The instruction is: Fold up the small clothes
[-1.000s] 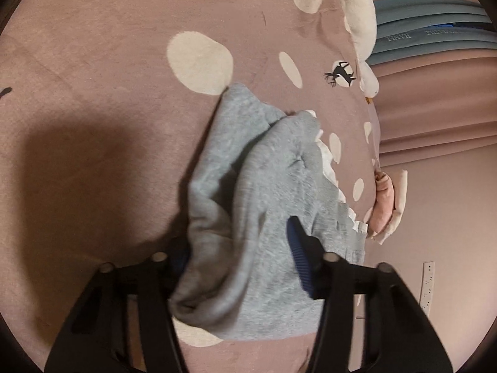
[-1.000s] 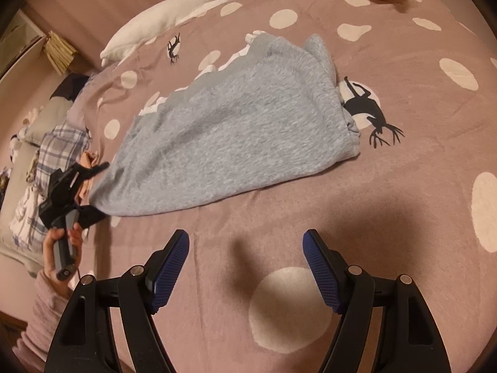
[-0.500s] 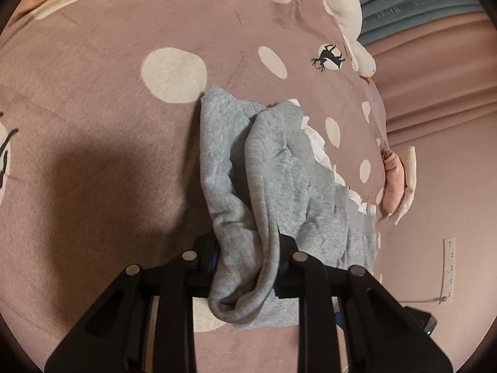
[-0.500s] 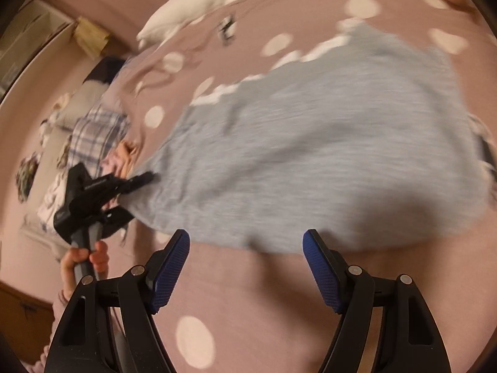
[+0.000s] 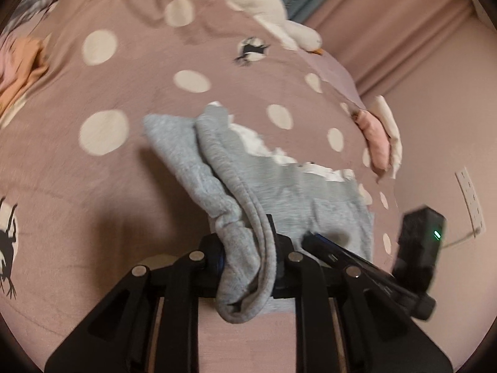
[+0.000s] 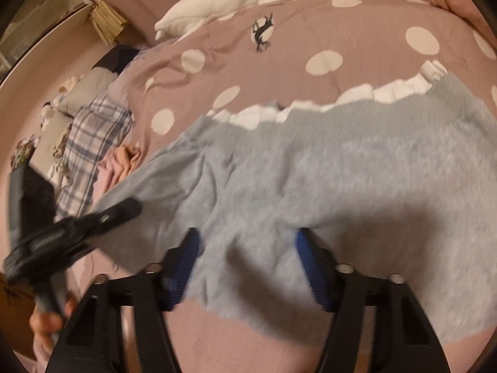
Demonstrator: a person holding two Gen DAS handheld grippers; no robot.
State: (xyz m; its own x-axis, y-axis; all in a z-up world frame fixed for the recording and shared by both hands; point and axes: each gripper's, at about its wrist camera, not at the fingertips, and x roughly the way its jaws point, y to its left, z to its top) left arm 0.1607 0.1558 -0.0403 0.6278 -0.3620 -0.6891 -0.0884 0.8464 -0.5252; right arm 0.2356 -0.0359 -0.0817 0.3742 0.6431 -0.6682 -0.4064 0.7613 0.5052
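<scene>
Pinching grey garment | left claw closing | no legible writing

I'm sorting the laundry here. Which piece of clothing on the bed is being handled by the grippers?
The grey garment with white trim: the left gripper is closing on its bunched edge. The peach clothes and plaid cloth lie untouched.
</scene>
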